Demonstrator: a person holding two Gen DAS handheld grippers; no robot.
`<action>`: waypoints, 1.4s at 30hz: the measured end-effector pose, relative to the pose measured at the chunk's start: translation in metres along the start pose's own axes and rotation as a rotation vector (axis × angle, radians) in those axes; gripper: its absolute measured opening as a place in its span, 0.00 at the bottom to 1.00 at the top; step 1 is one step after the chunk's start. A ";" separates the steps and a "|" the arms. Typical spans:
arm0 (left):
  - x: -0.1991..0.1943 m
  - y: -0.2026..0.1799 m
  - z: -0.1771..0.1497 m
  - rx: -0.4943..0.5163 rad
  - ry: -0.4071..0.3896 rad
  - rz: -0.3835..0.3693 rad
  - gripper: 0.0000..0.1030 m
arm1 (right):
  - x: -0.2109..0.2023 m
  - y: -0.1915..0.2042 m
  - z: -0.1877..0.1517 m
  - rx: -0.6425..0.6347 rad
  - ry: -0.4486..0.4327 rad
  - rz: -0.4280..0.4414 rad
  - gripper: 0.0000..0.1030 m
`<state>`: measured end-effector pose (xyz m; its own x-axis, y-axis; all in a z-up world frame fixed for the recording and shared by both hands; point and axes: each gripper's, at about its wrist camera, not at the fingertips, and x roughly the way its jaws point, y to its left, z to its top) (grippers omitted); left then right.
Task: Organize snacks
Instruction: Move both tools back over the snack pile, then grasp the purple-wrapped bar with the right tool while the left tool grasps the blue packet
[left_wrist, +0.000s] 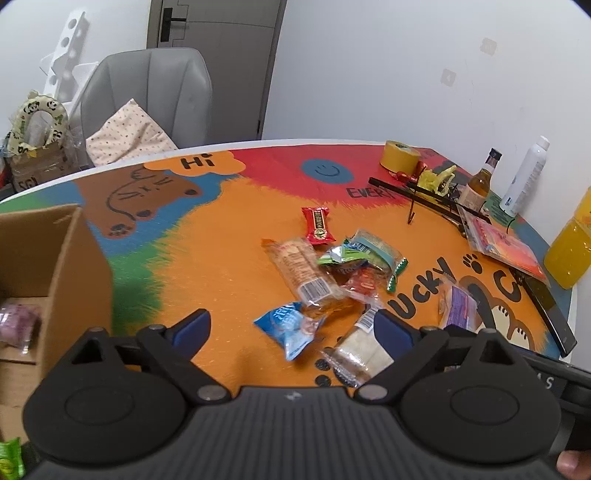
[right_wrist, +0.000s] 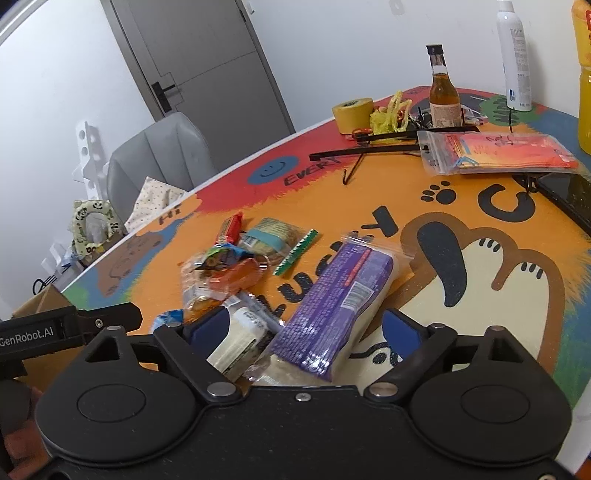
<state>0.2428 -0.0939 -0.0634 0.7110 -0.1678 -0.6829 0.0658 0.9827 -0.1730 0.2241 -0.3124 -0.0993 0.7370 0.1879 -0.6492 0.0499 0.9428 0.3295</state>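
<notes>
A heap of snack packets lies on the colourful round table (left_wrist: 221, 258): a red one (left_wrist: 317, 225), a long clear wafer pack (left_wrist: 301, 273), a green-edged pack (left_wrist: 373, 251) and a small orange one (left_wrist: 364, 282). My left gripper (left_wrist: 291, 330) is open, low over the table, and a blue packet (left_wrist: 290, 326) lies between its fingers untouched. My right gripper (right_wrist: 304, 330) is open around a purple packet (right_wrist: 336, 295); the right pad stands clear of it. A white packet (right_wrist: 240, 339) lies against the left finger. A cardboard box (left_wrist: 62, 258) at the left holds a pink snack (left_wrist: 16, 321).
Along the table's far right stand a yellow tape roll (left_wrist: 400, 155), a small brown bottle (left_wrist: 480, 181), a white spray can (left_wrist: 526, 177) and an orange juice bottle (left_wrist: 570, 247). A red zip bag (right_wrist: 498, 151), black rods (right_wrist: 369, 149) and a phone (right_wrist: 565, 192) lie nearby. A grey chair (left_wrist: 147, 99) stands behind.
</notes>
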 end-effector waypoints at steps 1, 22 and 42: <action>0.004 -0.001 0.000 0.000 0.000 0.002 0.92 | 0.003 -0.001 0.000 0.003 0.003 -0.003 0.87; 0.059 -0.010 -0.009 -0.009 0.068 0.022 0.57 | 0.009 -0.021 -0.009 -0.033 0.060 -0.060 0.47; 0.055 0.009 -0.010 -0.034 0.027 0.052 0.25 | 0.018 -0.005 -0.009 -0.119 0.049 -0.097 0.36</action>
<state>0.2750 -0.0953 -0.1096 0.6937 -0.1192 -0.7103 0.0054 0.9870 -0.1603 0.2310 -0.3113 -0.1190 0.6987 0.1047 -0.7077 0.0372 0.9826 0.1821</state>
